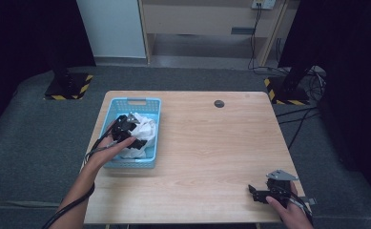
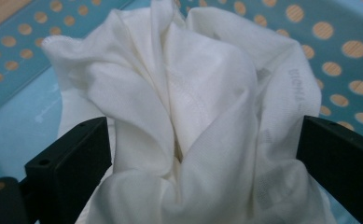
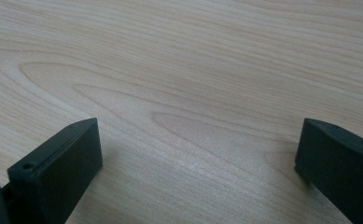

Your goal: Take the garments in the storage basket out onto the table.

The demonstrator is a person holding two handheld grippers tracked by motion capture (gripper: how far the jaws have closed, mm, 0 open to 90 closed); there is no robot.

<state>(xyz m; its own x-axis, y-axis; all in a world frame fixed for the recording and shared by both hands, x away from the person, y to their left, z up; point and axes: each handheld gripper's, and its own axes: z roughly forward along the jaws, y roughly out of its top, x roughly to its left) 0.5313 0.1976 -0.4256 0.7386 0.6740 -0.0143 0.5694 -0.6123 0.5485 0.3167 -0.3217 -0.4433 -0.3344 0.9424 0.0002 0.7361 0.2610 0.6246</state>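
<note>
Left gripper (image 1: 126, 128) sits in the blue basket (image 1: 110, 110) w/ jaws spread wide either side of the white cloth (image 2: 193, 107), not pinching yet. Risk: closing on just one loose fold, so the rest drags or snags the basket wall & tips it. Cloth is crumpled, thin, bunched in soft folds. Right gripper (image 1: 255, 192) is spread too, empty, over the table (image 1: 211, 143) near its front right corner.

Cloth (image 1: 145, 128) in basket (image 1: 152, 105), table's (image 1: 211, 143) left

High view overhead; gripper views close (tabletop (image 3: 193, 70) shared).
</note>
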